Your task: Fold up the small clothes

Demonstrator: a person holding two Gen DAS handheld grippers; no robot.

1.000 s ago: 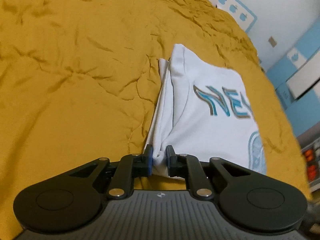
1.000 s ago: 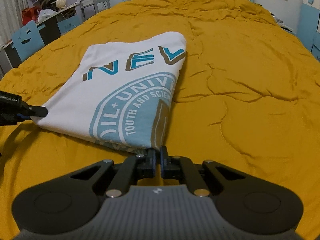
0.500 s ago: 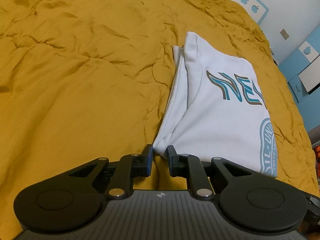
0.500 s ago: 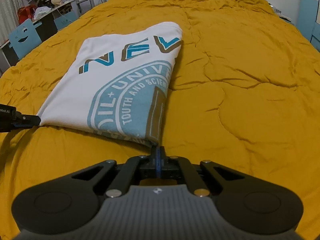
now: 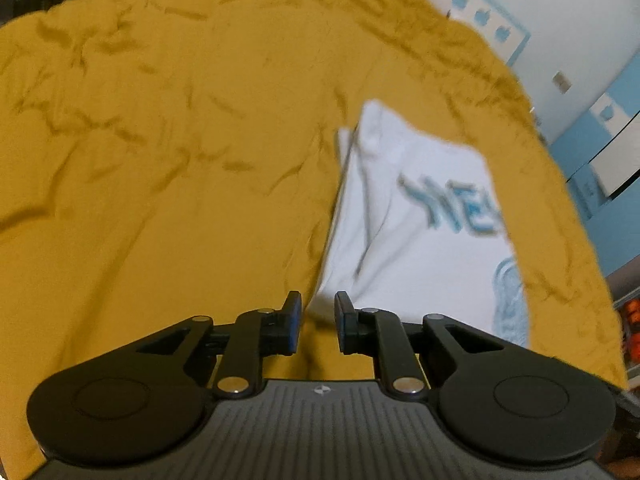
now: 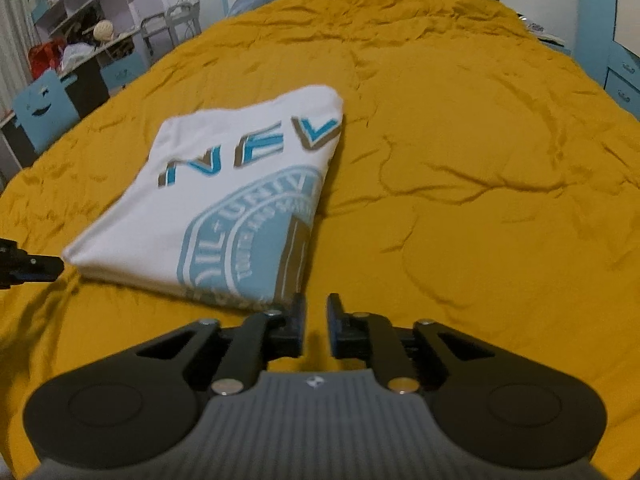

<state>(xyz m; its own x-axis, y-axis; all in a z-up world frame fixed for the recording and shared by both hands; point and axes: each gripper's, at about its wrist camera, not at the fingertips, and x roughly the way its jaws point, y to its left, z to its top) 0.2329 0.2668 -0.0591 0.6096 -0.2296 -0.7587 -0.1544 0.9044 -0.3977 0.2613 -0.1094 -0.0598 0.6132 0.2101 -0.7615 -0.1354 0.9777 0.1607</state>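
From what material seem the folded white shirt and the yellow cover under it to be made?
The folded white shirt looks like soft matte knit, probably cotton jersey: it lies limp with rounded fold edges, and its blue-and-brown print sits flat. The yellow bed cover looks like matte woven fabric, perhaps lightly padded: it shows many soft creases and no shine. The exact fibre cannot be told.

White folded T-shirt [image 6: 224, 184]: I read "NEV" in blue-and-brown capitals near its far fold; below that, a round blue seal [image 6: 256, 240] with "UNIV" legible. The remaining seal lettering is too blurred for me.
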